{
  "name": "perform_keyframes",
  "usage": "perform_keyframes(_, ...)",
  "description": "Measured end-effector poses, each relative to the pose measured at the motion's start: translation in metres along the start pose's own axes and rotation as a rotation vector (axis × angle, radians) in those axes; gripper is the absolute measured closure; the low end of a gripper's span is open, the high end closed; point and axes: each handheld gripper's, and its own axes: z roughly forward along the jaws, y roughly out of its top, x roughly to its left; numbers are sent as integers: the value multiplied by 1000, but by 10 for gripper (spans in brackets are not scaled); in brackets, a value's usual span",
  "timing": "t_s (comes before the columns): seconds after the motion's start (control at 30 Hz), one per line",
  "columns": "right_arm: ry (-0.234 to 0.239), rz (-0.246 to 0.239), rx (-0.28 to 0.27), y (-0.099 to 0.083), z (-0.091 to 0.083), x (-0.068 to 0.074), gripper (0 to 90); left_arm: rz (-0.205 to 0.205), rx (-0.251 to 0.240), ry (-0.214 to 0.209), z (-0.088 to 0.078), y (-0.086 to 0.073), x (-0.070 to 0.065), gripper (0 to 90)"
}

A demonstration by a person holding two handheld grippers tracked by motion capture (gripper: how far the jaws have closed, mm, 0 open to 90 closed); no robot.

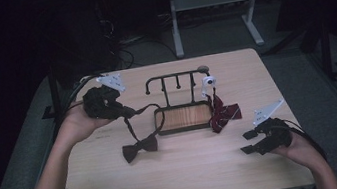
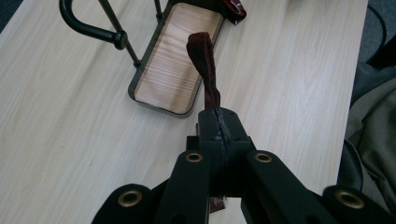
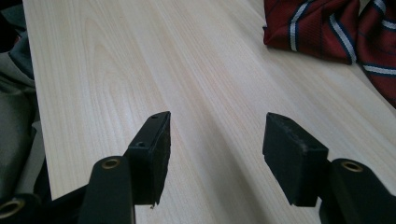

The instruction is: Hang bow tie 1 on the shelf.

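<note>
A dark maroon bow tie (image 1: 140, 148) lies on the table in front of a black rack (image 1: 174, 76) with a wooden base (image 1: 183, 117). Its strap (image 2: 208, 79) runs up into my left gripper (image 1: 128, 112), which is shut on it, left of the rack and above the table. In the left gripper view the jaws (image 2: 219, 126) pinch the twisted strap over the base (image 2: 175, 60). A red striped bow tie (image 1: 222, 114) rests against the rack's right end. My right gripper (image 1: 245, 142) hovers open near the table's right front; its jaws (image 3: 215, 149) hold nothing, and the striped tie (image 3: 317, 28) lies beyond them.
A small white piece (image 1: 208, 82) sits at the rack's right hook. The light wooden table (image 1: 183, 173) has bare room along its front. Desk legs and cables stand on the floor behind the table. The person's forearms come in at both lower corners.
</note>
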Motion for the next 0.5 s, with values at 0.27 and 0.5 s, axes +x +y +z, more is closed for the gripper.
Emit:
perform_keyframes(0.27,0,-8,-5,2,-1,1,414,4,8,-5,-4,6,5,897)
perform_keyframes(0.5,-5,-8,-1,2,-1,0,414,9,19,-1,-9,9,9,897)
